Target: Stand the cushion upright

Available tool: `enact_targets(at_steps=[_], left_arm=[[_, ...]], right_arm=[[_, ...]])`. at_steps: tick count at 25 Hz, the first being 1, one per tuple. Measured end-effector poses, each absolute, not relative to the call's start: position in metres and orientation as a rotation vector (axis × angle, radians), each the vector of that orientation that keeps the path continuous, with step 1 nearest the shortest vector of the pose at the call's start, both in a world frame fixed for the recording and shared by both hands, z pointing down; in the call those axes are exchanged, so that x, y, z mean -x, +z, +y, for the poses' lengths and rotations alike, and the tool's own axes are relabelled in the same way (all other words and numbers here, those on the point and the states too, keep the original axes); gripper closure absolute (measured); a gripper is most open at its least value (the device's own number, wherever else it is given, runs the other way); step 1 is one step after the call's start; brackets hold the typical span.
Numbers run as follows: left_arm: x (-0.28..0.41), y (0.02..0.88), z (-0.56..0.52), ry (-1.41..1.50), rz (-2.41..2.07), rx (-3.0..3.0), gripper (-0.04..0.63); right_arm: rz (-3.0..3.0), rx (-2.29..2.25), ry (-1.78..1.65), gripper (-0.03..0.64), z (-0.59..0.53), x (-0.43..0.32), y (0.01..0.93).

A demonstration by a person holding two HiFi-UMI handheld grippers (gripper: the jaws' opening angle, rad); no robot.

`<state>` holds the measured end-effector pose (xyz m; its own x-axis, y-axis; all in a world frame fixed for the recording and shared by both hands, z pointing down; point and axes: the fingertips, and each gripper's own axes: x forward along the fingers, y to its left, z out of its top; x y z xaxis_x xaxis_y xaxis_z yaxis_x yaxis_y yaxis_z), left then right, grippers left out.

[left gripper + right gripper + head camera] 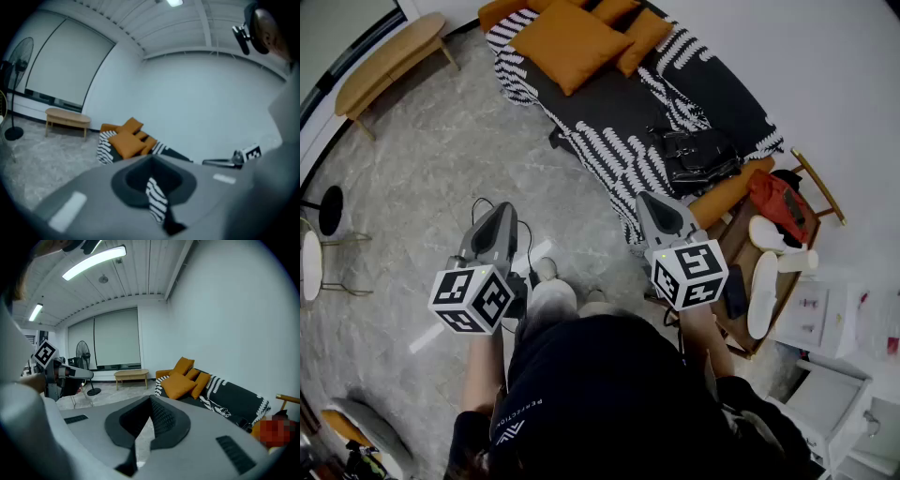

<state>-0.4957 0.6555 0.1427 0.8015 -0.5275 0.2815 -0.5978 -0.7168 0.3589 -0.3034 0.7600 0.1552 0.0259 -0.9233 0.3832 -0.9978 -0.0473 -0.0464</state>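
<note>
A large orange cushion (569,44) lies flat on the far end of the sofa (712,94), on a black-and-white striped throw (619,141). Two smaller orange cushions (642,36) lean behind it. The same cushion shows far off in the left gripper view (126,144) and in the right gripper view (177,386). My left gripper (500,210) is shut and empty, held over the floor well short of the sofa. My right gripper (648,200) is shut and empty too, near the sofa's front edge. Both point towards the sofa, slightly downward.
A black bag (698,155) sits on the sofa's near end. A low wooden table (741,253) beside it holds a red bag (778,202) and white slippers. A wooden bench (389,61) stands at the far left, a fan base (331,208) at the left edge.
</note>
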Motion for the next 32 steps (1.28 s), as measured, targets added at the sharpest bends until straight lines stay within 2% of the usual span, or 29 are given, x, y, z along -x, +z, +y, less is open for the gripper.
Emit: enact_targets(at_steps=[32], left_arm=[[0.525, 0.169, 0.554, 0.282, -0.835, -2.516, 0.588]], right_arm=[[-1.944, -2.091, 0.531, 0.621, 0.646, 0.325, 0.165]])
